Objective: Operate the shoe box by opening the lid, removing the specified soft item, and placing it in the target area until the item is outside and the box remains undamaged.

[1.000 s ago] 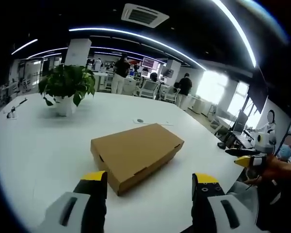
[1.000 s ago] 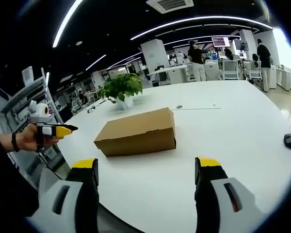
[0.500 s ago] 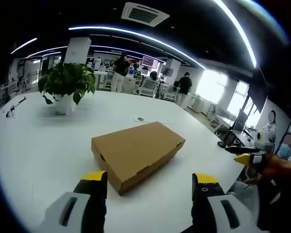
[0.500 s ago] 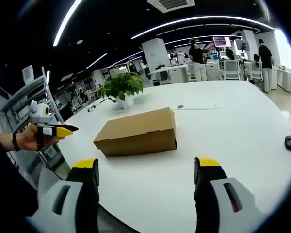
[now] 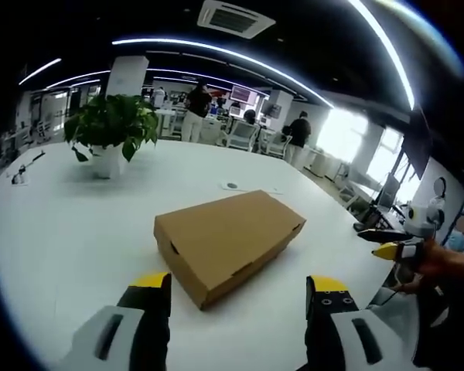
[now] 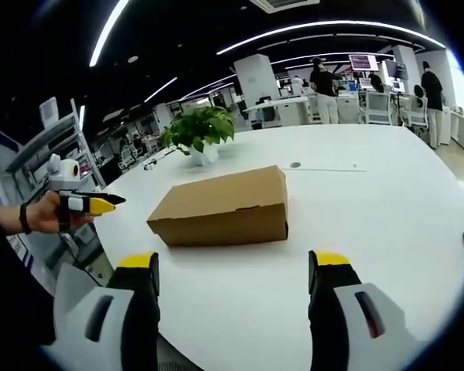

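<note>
Our worry from here is the lid: if we pry at the wrong edge or clamp the cardboard too hard, we could crease or tear the shoe box (image 5: 228, 241), or push it sliding across the smooth counter (image 5: 69, 232) instead of opening it. The left hand-held gripper (image 5: 238, 297) has its jaws spread wide and holds nothing; the right hand-held gripper (image 6: 233, 274) is likewise wide and unladen, both short of the box. The box is plain brown cardboard, low and long, lid shut, lying near the counter's near edge with a potted plant (image 5: 112, 127) well beyond it. The soft item is presumably inside; we cannot see it.
</note>
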Available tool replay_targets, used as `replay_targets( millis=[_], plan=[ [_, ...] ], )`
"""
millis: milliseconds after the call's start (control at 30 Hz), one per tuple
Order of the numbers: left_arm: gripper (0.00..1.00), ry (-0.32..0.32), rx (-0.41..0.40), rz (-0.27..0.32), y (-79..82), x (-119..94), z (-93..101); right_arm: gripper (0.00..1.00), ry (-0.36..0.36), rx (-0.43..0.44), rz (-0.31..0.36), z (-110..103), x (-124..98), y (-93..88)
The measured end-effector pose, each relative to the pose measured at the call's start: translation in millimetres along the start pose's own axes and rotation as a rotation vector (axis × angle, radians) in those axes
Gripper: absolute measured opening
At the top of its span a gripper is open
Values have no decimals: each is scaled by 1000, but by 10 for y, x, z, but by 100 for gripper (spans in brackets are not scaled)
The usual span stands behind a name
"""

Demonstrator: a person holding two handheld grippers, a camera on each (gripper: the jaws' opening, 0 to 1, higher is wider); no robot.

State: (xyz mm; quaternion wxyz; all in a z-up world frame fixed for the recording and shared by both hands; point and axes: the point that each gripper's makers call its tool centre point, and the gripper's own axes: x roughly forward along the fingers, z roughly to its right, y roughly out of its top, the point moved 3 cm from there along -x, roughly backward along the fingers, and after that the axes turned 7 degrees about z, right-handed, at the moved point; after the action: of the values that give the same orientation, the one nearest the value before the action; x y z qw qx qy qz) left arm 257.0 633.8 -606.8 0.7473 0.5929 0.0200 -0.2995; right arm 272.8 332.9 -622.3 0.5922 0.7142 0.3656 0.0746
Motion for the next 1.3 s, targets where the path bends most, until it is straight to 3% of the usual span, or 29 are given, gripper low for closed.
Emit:
replay_targets(
  millis=[467, 967, 1300],
  plan=[
    [72, 22, -35, -28, -80, 175, -173, 72, 50, 11, -45, 92, 521, 6],
    [74, 30, -19, -68, -184, 346, -331, 71, 103, -6, -117, 167, 975, -84],
    [73, 46, -33, -95, -391, 565, -426, 69, 97, -45, -170, 316, 1252, -187]
  ],
)
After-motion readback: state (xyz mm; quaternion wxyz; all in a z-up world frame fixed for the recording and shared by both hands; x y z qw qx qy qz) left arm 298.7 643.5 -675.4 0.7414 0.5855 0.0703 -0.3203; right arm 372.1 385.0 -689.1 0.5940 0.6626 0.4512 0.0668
